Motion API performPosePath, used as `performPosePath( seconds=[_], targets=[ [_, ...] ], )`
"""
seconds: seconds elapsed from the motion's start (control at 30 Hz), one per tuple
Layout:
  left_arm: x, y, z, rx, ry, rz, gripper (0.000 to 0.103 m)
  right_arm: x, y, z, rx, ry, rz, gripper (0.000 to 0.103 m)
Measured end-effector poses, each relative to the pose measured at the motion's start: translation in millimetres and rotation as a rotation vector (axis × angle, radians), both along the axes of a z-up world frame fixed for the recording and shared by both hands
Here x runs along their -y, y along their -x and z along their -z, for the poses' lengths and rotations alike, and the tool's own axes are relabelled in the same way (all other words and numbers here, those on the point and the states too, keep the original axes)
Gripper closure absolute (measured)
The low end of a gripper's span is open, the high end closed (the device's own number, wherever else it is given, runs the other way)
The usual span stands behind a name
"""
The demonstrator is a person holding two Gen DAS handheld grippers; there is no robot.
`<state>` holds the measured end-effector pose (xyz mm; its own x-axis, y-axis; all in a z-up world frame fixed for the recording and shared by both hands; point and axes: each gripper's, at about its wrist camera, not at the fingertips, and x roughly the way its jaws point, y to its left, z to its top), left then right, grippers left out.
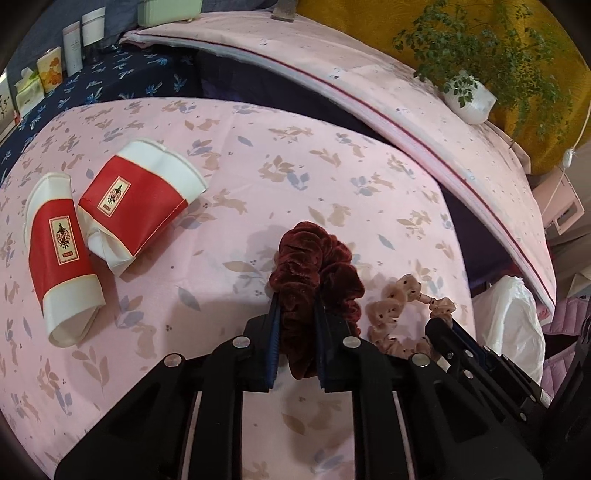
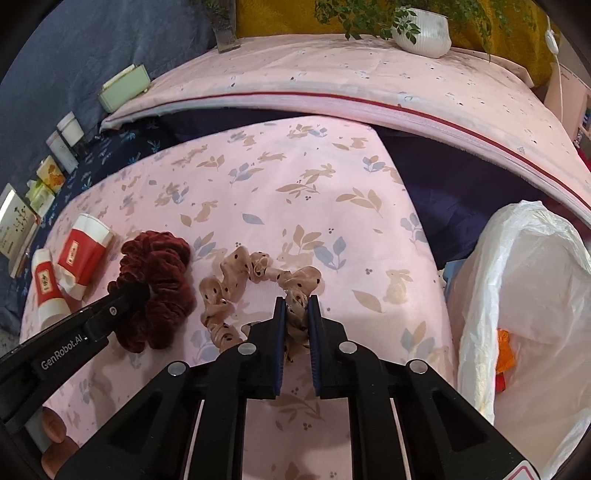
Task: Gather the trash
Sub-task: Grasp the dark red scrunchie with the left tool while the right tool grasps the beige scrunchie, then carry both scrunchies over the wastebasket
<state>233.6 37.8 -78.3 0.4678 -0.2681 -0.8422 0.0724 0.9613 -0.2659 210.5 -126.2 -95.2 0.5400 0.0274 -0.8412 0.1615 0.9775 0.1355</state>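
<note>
A dark red velvet scrunchie lies on the pink rabbit-print cloth, and my left gripper is shut on its near side. Beside it lies a beige dotted scrunchie; my right gripper is shut on its right end. In the right wrist view the left gripper reaches in from the left onto the red scrunchie. Two crushed red-and-white paper cups lie on the cloth to the left.
A bin lined with a white plastic bag stands at the right, with orange scraps inside. Behind the cloth runs a raised pink ledge with a potted plant. Boxes and jars line the far left. A hand's fingers show low left.
</note>
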Motion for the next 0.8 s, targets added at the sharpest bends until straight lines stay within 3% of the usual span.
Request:
performPosePath(
  seconds=[0.47, 0.8],
  targets=[
    [51.9, 34.8, -83.3, 0.152, 0.036, 0.114, 0.089, 45.1, 39.5, -81.5, 0.175, -0.050, 0.078, 0.092],
    [107.9, 64.4, -115.7, 0.198, 0.084, 0.228, 0.088, 106.3, 81.9, -109.5, 0.246, -0.066, 0.189, 0.092]
  ],
)
